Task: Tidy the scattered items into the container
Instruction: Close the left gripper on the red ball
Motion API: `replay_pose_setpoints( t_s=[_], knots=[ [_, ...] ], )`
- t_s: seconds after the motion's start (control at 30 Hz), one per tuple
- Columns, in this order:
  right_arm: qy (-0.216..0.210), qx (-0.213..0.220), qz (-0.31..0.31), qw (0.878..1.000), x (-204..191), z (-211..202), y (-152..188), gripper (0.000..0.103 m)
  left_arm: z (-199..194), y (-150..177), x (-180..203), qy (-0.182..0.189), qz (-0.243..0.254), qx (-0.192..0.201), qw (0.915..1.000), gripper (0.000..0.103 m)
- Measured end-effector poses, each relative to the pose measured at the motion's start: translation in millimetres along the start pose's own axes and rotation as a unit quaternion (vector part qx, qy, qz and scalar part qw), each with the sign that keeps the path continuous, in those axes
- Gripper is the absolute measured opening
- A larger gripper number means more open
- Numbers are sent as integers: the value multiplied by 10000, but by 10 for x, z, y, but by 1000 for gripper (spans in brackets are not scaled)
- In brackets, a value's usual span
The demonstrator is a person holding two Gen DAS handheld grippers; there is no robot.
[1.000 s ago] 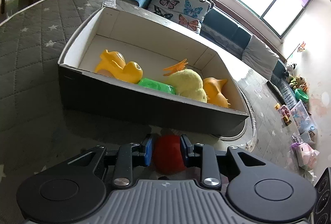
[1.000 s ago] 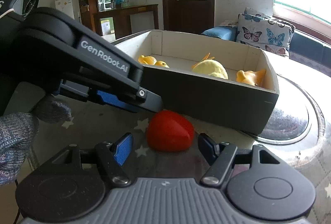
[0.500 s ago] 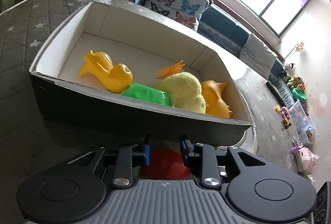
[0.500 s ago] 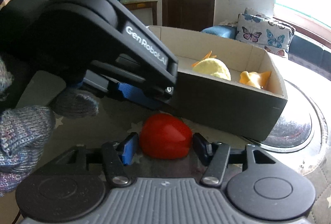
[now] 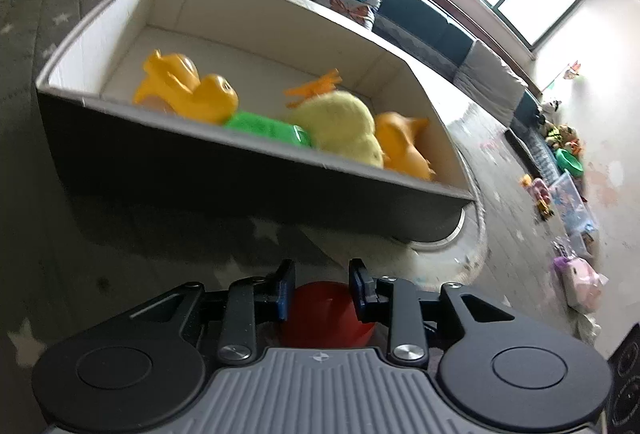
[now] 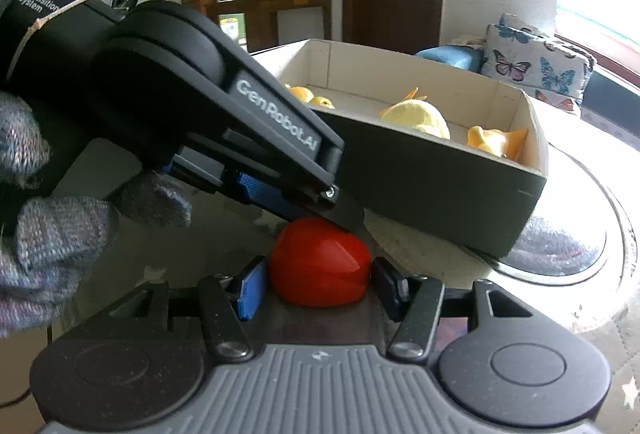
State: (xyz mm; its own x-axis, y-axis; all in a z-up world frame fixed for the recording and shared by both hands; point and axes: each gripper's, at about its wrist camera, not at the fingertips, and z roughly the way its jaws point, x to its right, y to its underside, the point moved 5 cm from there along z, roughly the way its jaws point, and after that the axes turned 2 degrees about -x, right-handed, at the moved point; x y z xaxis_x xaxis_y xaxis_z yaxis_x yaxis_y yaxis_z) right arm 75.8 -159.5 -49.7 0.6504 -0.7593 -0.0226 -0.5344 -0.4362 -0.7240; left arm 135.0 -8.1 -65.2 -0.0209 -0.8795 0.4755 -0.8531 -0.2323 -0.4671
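The red toy (image 6: 320,266) lies on the worktop (image 6: 440,262) at 6 o'clock of the box (image 6: 440,173). Right gripper (image 6: 318,288) jaws have just been closing and pinch its flanks; left gripper (image 5: 322,290) jaws, just opening, straddle it. It looks glossy, light, likely slippery: grip the widest flanks.

Both wrist views sit low and close behind their tools, angled down at the bench. Shared: red toy (image 5: 326,308) (image 6: 320,262) at lower centre, toy-filled box (image 5: 256,169) (image 6: 440,177) above it.
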Motion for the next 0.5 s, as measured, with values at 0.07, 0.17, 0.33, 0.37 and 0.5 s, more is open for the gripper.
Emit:
replay_pose_setpoints(
  t_s=[0.07, 0.17, 0.33, 0.37, 0.5],
  knots=[
    [-32, -8, -27, 10000, 13, -49, 45, 62, 3, 51, 26, 80, 0, -71, 9999, 33],
    [-33, -9, -37, 10000, 22, -118, 107, 62, -6, 99, 67, 130, 4, -116, 9998, 34],
    [58, 66, 41, 10000, 8, -203, 185, 61, -76, 147, 161, 173, 178, -95, 9996, 34],
    [74, 74, 68, 9999, 9, -205, 196, 60, -95, 157, 185, 197, 238, -83, 9995, 34],
    [132, 116, 128, 9998, 4, -210, 235, 58, -133, 197, 259, 161, 412, -51, 9990, 34]
  ],
)
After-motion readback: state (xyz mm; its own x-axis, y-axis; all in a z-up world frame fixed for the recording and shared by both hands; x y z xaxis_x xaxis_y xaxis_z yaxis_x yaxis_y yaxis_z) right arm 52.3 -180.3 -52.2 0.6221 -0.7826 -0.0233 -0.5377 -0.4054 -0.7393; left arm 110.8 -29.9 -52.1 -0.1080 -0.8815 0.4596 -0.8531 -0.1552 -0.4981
